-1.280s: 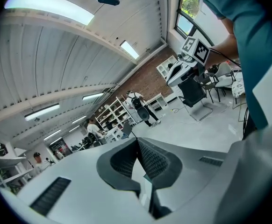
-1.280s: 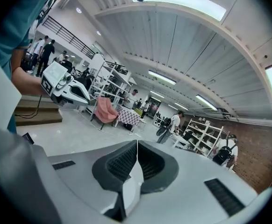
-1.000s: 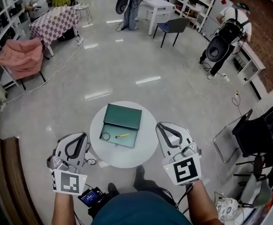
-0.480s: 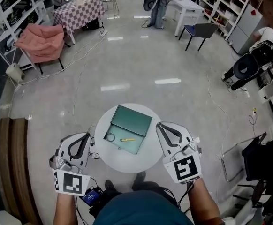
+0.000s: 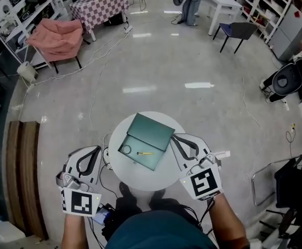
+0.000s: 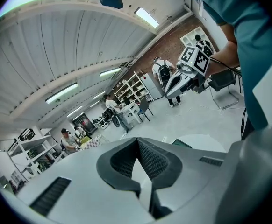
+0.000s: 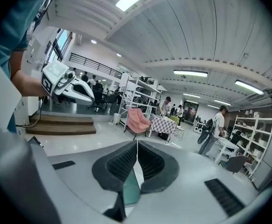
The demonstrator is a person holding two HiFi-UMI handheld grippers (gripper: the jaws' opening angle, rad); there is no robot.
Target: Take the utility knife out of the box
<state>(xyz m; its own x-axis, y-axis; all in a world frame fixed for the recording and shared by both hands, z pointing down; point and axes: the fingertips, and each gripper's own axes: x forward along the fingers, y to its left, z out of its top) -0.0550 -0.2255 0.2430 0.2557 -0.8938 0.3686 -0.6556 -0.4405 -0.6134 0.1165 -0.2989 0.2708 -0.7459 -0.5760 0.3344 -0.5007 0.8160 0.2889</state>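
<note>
With left gripper (image 5: 94,150) and right gripper (image 5: 178,139) both pinched shut and empty, the yellow utility knife (image 5: 145,153) lies in the open green box (image 5: 150,164) between their fingertips, nearer the right's, so spread those jaws before reaching in.

A small round white table (image 5: 140,178) carries one open green box (image 5: 151,131).

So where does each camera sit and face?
Head view: on the head, steeply down at the table, open box, utility knife; both forearms show.
Left gripper view: on the left gripper, over shut jaws across the room; shirt shows.
Right gripper view: on the right gripper, over shut jaws; arm shows.
Shared: each sees the other gripper.
</note>
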